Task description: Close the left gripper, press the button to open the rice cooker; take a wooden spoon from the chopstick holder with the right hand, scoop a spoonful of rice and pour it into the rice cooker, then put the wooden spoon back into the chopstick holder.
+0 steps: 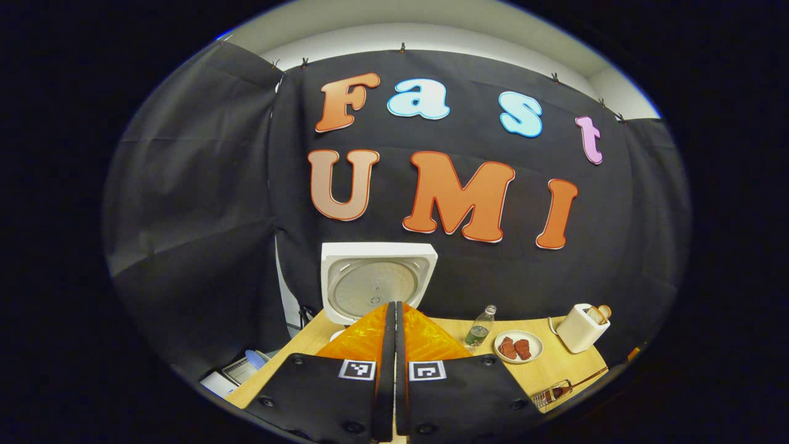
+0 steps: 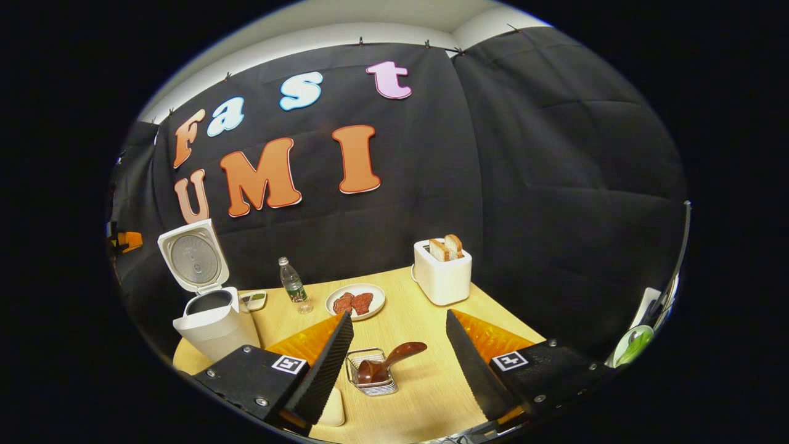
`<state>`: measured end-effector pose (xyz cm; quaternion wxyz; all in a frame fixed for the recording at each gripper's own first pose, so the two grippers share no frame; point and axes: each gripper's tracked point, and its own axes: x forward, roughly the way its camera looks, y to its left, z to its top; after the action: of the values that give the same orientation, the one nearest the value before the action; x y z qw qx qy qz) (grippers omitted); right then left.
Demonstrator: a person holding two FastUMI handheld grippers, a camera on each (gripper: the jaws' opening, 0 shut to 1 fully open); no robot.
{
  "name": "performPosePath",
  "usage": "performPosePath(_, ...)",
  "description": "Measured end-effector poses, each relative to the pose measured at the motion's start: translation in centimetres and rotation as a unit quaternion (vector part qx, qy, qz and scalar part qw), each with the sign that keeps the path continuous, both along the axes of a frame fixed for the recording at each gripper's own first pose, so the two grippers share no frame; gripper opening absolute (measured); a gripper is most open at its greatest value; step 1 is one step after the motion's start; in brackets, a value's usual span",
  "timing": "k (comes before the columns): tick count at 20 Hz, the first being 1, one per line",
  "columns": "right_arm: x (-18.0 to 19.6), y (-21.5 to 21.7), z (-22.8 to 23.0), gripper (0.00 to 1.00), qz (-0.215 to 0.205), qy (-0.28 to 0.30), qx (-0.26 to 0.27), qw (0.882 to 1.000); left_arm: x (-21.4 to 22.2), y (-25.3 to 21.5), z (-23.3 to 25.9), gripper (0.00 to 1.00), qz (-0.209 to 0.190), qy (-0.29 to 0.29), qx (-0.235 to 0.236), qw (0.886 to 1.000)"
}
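White rice cooker [image 1: 377, 283] stands far, lid raised, beyond the left gripper [image 1: 394, 345], whose fingers are pressed together on nothing. In the right gripper view, the right gripper [image 2: 397, 345] is spread wide, empty, above the wooden spoon [image 2: 388, 362] leaning in the wire chopstick holder [image 2: 372, 373]. Risk: a skewed grasp tips the light holder.

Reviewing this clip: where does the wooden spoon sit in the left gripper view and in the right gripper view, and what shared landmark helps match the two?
Left gripper view: the wooden spoon lies at lower right, near the table edge, its bowl in the wire chopstick holder.
Right gripper view: the spoon is at bottom centre, between the open gripper's fingers, bowl in the holder.
Shared landmark: the white toaster with bread in it.
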<state>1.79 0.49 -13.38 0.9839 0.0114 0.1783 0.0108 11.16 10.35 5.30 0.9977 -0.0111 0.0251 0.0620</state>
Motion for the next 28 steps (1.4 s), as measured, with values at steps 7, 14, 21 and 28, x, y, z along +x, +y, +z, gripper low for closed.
performPosePath(7,-0.7,-0.9,-4.2,0.95,-0.005,0.047,0.060,0.997,-3.8,0.2,1.8,0.38,0.018,-0.020,0.021,0.999)
performPosePath(14,0.0,-0.6,-7.9,0.94,0.000,0.080,0.114,0.990,-8.6,-0.7,3.7,1.00,0.039,-0.060,0.029,0.997)
performPosePath(21,1.5,0.2,-11.9,0.79,0.011,0.110,0.154,0.982,-12.6,0.8,2.6,1.00,0.071,-0.047,0.026,0.996)
performPosePath(28,3.0,0.5,-12.8,0.56,0.019,0.111,0.169,0.979,-15.1,3.9,0.4,1.00,0.117,-0.023,0.009,0.993)
